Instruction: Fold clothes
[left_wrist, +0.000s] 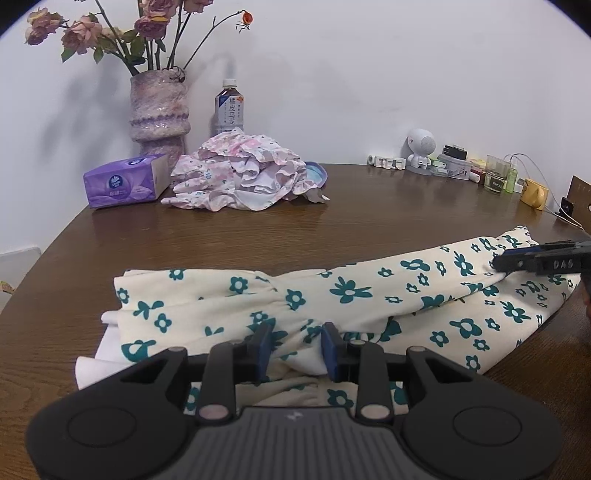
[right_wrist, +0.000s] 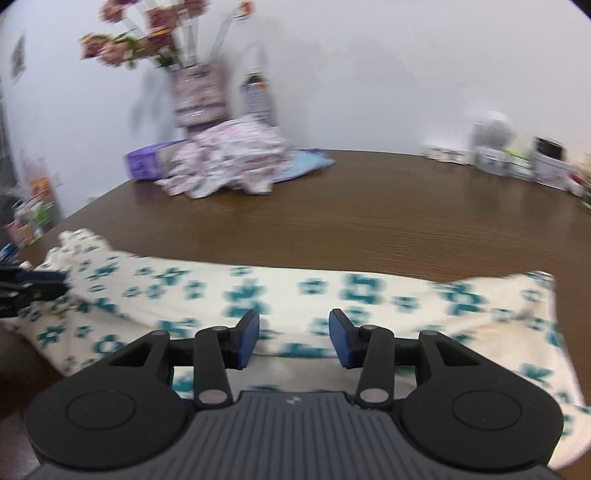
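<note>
My left gripper (left_wrist: 294, 350) is spread over the near edge of the dress (left_wrist: 343, 295), gripping nothing; right gripper (right_wrist: 293, 341) spread too. Dress lies half-folded across the near table (left_wrist: 332, 225). Next I'd pinch and fold. Far left, another crumpled garment (left_wrist: 240, 173) waits.

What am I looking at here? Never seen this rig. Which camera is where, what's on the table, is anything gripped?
No robot: a person holds a two-finger gripper in each hand, each with a fisheye camera looking along its fingers.

The sharp picture is from the left gripper; the blurred one from the right gripper.

On the brown table lies a cream dress with teal flowers, partly folded. Behind it: a pink floral garment, tissue pack, vase, bottle.

Both sets of jaws stand open over the dress; nothing looks gripped.
</note>
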